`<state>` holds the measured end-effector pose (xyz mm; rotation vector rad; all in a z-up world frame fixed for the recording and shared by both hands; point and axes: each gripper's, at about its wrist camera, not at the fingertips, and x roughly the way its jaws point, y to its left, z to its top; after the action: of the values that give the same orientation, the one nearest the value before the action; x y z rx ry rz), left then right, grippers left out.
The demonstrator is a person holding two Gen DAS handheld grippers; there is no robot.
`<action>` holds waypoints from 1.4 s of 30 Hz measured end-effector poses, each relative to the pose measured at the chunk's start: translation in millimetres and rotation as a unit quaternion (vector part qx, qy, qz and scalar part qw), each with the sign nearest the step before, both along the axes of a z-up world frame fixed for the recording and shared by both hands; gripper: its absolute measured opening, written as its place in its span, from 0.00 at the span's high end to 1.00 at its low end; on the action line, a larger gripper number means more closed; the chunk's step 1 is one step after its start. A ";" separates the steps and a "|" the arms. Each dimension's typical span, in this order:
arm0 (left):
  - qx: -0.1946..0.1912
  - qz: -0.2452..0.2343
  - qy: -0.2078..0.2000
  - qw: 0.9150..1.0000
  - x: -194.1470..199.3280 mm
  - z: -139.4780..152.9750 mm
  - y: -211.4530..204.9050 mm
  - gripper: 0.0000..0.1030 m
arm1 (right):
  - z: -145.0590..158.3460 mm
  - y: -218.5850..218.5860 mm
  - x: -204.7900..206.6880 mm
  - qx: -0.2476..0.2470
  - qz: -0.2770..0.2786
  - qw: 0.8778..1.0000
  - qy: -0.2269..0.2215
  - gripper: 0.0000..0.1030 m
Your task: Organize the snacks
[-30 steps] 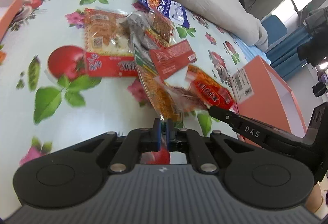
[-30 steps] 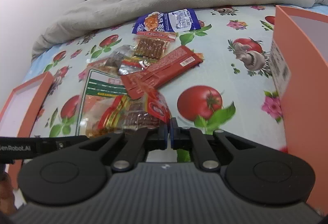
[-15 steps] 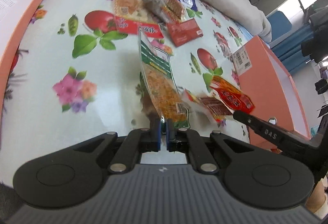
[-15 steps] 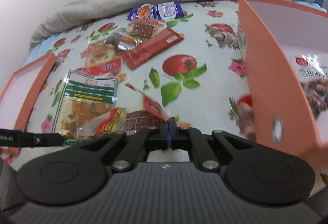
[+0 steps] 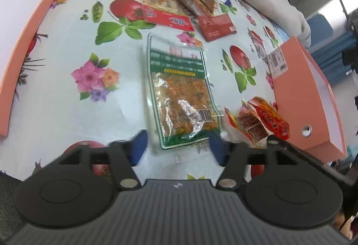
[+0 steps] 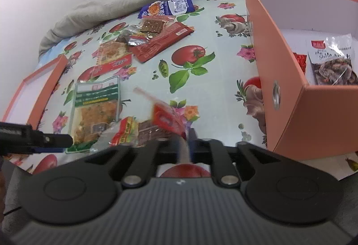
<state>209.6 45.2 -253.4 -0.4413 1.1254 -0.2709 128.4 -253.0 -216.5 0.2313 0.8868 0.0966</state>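
Snacks: our left claw (image 5: 176,147) opening, green-band pkt (image 5: 182,97) lies free between its fingers. Right claw (image 6: 184,142) opening round red pkt (image 6: 166,120); orange box (image 6: 288,79) at 3 o'clock.

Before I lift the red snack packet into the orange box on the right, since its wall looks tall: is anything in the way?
Only the orange box's own near wall, which the red snack packet must clear. The tablecloth between them is bare. The right gripper's jaws are opening around the packet's edge.
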 end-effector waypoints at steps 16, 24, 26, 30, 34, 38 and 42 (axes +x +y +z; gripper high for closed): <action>0.105 -0.035 0.000 0.994 43.7 9.4 -51.1 0.05 | -8.6 8.4 12.9 -0.032 0.105 0.992 -0.054 0.26; 0.141 -0.056 0.025 0.988 61.4 -4.9 -68.3 0.03 | -25.9 19.7 26.2 -0.059 0.150 0.986 -0.043 0.26; 0.147 -0.060 0.025 0.987 63.2 -7.0 -72.2 0.03 | -29.7 23.1 24.9 -0.061 0.159 0.985 -0.041 0.26; 0.169 -0.067 0.028 0.983 66.1 -12.7 -79.6 0.03 | -34.8 31.4 19.1 -0.088 0.174 0.980 -0.051 0.25; 0.196 -0.073 0.028 0.977 66.6 -17.3 -87.0 0.03 | -37.1 37.6 15.0 -0.112 0.185 0.975 -0.054 0.25; 0.213 -0.078 0.023 0.974 64.8 -19.8 -92.5 0.04 | -37.3 41.3 14.6 -0.121 0.184 0.974 -0.048 0.26; 0.220 -0.082 0.018 0.972 62.4 -20.5 -96.0 0.08 | -36.0 42.0 13.4 -0.125 0.181 0.974 -0.046 0.36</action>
<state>272.1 -50.8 -273.9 0.0407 1.2203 -0.1488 141.8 -211.0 -252.6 -0.1717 0.8328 0.3292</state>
